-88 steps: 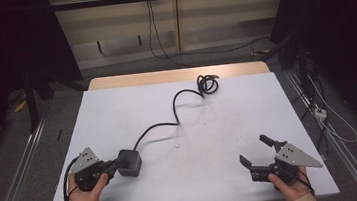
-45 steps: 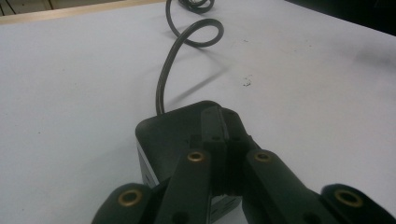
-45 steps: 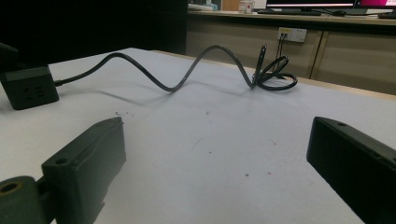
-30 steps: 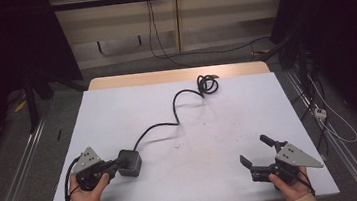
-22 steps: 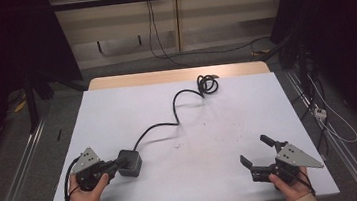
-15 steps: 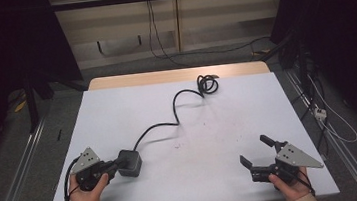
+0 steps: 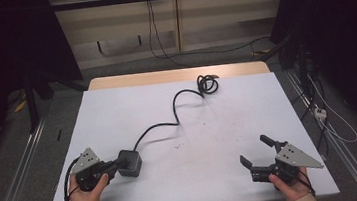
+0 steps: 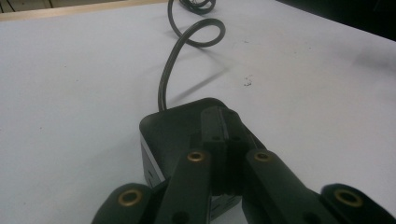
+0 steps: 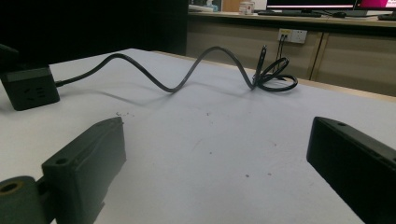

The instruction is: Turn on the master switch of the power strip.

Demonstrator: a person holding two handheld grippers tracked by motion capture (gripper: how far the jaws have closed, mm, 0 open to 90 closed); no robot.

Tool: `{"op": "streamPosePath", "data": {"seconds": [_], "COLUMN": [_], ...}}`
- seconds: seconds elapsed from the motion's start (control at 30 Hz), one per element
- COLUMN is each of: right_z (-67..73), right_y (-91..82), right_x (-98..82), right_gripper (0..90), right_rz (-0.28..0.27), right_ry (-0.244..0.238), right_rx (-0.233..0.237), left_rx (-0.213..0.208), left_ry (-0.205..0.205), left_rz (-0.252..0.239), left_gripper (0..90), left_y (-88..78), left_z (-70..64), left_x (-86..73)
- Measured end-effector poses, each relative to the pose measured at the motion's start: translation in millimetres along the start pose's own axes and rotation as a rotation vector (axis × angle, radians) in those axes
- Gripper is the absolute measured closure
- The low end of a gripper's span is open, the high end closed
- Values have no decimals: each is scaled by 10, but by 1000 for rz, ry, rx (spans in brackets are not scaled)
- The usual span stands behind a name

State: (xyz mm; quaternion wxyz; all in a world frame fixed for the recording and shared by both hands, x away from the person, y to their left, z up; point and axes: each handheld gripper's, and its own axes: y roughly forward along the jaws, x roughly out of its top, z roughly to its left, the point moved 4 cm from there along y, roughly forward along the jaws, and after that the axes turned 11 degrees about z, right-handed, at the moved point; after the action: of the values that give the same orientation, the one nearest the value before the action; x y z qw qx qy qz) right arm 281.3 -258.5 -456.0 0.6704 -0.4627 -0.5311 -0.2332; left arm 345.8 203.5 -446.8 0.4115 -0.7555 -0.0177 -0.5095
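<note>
One black cube-shaped power block [image 7: 130, 163] with one long looping cord [image 7: 177, 108] sits at the white counter's [image 7: 224, 176] near-left. The left tool [image 7: 115, 165] is pressed together against the block; the right tool [image 7: 255, 152] is spread wide.

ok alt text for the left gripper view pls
The left gripper, jaws closed, rests over a black power cube on a white table. The cube's black cable runs away and loops near the far edge.

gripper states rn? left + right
Left gripper: jaws together, resting on top of the black socket cube.
Right gripper: open, empty, low over the table.
</note>
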Motion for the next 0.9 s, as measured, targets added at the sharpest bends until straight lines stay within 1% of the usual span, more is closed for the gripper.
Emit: {"op": "streamPosePath", "data": {"seconds": [0.23,0.33,0.5,0.63,0.77,0.9], "right_z": [2,1,1,0,0,2], "right_y": [6,2,1,7,4,3], "right_x": [1,1,-1,-2,-2,-1], "right_gripper": [40,40,40,40,40,40], "right_rz": [-1,-1,0,0,0,-1], "right_ry": [-6,-7,1,-7,-7,-5], "right_rx": [3,1,0,3,3,2], "left_rx": [-2,-10,-4,-2,3,1], "left_ry": [-2,-10,-3,-5,2,-2], "left_rz": [0,0,2,5,10,9], "left_gripper": [900,900,900,900,900,900], "left_y": [0,1,1,3,0,2], "left_z": [3,10,7,3,-2,-1], "left_x": [-2,-7,-4,-1,0,-3]}}
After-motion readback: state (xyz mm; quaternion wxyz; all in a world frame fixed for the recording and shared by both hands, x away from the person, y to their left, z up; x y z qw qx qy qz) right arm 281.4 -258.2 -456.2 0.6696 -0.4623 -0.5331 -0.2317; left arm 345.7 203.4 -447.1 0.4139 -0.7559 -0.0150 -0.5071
